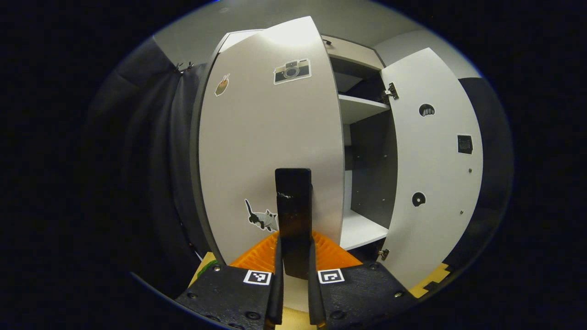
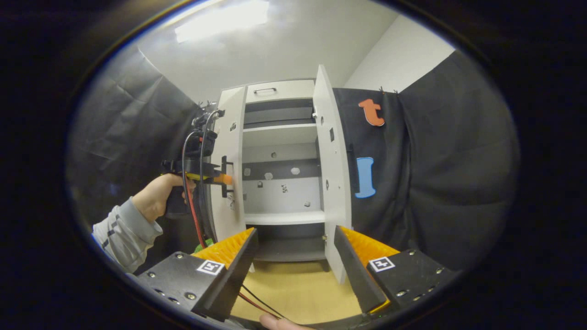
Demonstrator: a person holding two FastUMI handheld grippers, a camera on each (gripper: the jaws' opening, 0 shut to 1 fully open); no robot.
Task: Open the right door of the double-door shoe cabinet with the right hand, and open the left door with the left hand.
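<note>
The white shoe cabinet (image 2: 280, 137) stands with both doors swung out. In the left gripper view, the left door (image 1: 266, 137) carries stickers and a black upright handle (image 1: 293, 201). My left gripper (image 1: 295, 245) is shut on that handle, one finger on each side. The right door (image 1: 435, 151) hangs wide open, its inner face showing. In the right gripper view, a hand (image 2: 158, 195) holds the left gripper (image 2: 224, 179) against the left door (image 2: 229, 206). My right gripper (image 2: 296, 256) is open and holds nothing, a little short of the right door (image 2: 332, 183).
White shelves (image 2: 279, 217) show inside the cabinet, with a drawer front and handle (image 2: 265, 90) above. Black cloth walls close in on both sides. A red and black cable (image 2: 195, 220) hangs from the left gripper. The floor (image 2: 293, 288) is tan wood.
</note>
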